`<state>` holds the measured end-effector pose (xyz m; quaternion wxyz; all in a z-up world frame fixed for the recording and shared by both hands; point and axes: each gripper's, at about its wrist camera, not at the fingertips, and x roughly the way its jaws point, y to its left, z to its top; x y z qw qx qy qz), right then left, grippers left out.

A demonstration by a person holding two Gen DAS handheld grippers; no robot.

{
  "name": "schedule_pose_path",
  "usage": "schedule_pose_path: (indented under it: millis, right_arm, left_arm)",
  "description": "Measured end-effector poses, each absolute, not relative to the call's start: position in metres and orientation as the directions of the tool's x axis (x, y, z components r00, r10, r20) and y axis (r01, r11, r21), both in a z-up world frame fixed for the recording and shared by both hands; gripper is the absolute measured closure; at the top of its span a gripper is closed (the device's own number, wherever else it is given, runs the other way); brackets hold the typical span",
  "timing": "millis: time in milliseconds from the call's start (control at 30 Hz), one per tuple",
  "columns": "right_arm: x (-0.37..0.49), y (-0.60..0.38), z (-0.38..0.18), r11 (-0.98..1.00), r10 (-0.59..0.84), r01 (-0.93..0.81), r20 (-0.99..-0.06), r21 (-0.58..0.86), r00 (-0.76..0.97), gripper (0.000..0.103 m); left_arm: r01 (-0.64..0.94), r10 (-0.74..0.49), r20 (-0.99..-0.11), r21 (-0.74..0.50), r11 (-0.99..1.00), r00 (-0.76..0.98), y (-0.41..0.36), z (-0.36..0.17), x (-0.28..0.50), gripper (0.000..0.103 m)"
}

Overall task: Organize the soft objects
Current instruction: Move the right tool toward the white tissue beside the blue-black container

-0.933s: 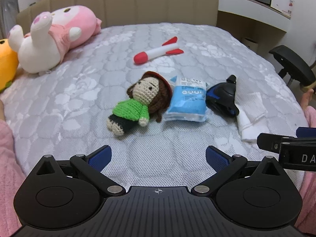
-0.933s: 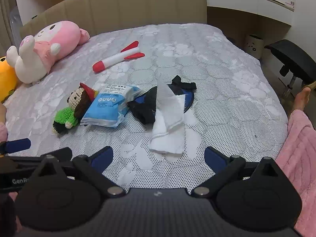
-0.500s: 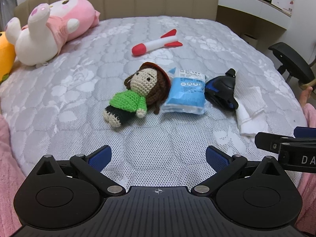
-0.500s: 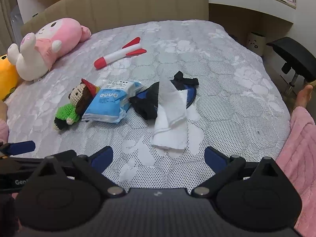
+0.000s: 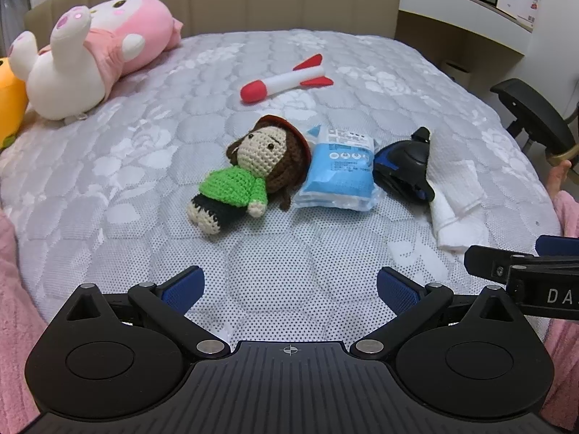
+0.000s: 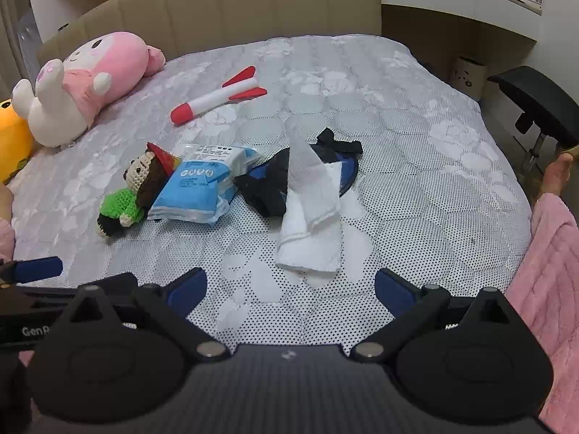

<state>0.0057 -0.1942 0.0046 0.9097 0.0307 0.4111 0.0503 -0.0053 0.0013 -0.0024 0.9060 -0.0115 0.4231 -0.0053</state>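
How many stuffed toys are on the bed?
4: a pink bunny by the headboard, an orange plush beside it, cut off at the edge, a rocket mid-bed, and a crochet doll against the blue pack. More could lie outside the frame.

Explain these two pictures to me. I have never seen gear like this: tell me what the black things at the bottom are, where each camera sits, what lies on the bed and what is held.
Each picture comes from a camera mounted on a hand-held gripper, looking forward along its two blue-padded fingers. One shows the left gripper, the other the right gripper. Both are open and hold nothing. On the bed lie a crocheted doll, a blue packet touching it, a dark cloth item, a white towel draped over it, and a toy rocket. A pink plush lies near the headboard.
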Motion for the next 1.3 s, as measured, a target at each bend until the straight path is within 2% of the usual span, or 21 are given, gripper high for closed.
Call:
schedule_pose_path:
  millis: [267,533,800,1000,1300]
  right_arm:
    - [0.006,-0.195,0.004,0.996,0.084,-0.045,-0.737,0.073,0.671,0.004]
    - [0.007,-0.195,0.005,0.989,0.147,-0.1,-0.72,0.108,0.678,0.007]
    - [0.018,-0.196,0.001,0.989,0.145,-0.089,-0.729,0.115,0.669,0.006]
    - [0.039,-0.204,-0.005,0.993,0.117,-0.054,-0.754,0.108,0.647,0.007]
    - [0.065,-0.217,-0.005,0.997,0.078,-0.052,-0.717,0.059,0.693,0.007]
  left_arm:
    - [0.005,-0.024,-0.769,-0.027,1.0,0.638,0.001,-0.003,-0.004,0.0]
    - [0.01,-0.034,-0.783,-0.036,0.999,0.621,0.0,-0.006,0.005,0.0]
    - [0.013,-0.032,-0.795,-0.03,0.999,0.606,-0.003,-0.009,0.017,0.0]
    - [0.018,-0.041,-0.802,-0.037,0.999,0.595,-0.002,-0.012,0.027,0.0]
    - [0.045,-0.064,-0.809,-0.047,0.998,0.584,-0.006,-0.015,0.045,0.0]
